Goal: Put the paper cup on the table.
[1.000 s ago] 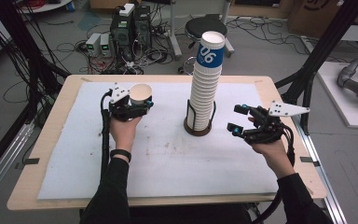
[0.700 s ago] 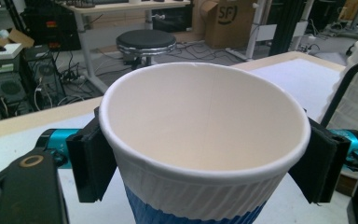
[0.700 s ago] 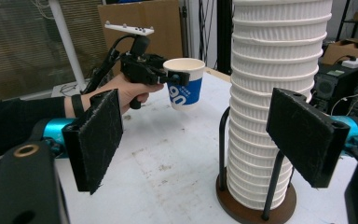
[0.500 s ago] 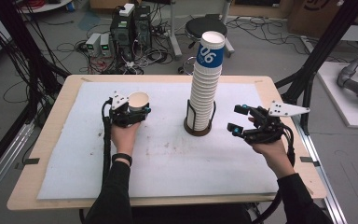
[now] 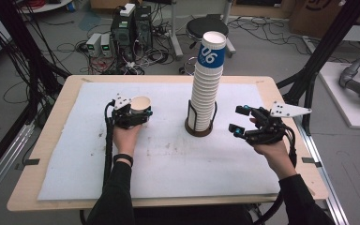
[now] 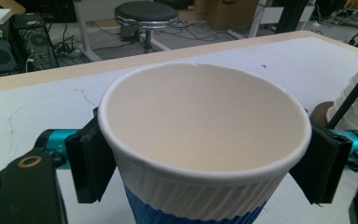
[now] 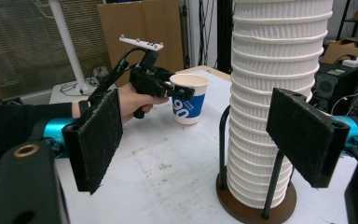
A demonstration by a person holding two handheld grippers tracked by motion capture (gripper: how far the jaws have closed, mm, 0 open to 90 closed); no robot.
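A white paper cup (image 5: 140, 104) with a blue band stands upright between the jaws of my left gripper (image 5: 138, 113), left of the table's middle. Its empty inside faces me in the left gripper view (image 6: 205, 135), with black pads (image 6: 91, 163) pressed on both sides. A tall stack of ribbed white cups (image 5: 205, 89) rises from a brown wire holder (image 5: 200, 130) at the table's centre. To the stack's right, my right gripper (image 5: 238, 120) is open and points at the stack (image 7: 279, 93); its pads (image 7: 95, 137) are apart from it. The held cup (image 7: 189, 98) sits at or just above the mat.
A white mat (image 5: 168, 159) covers the wooden table (image 5: 281, 101). Computers (image 5: 129, 26), cables and a black stool (image 5: 206, 28) sit on the floor beyond the far edge. Black frame posts (image 5: 318, 61) stand at the right.
My left gripper has carried the cup slightly toward the near side of the table. The right gripper and the stack have not moved.
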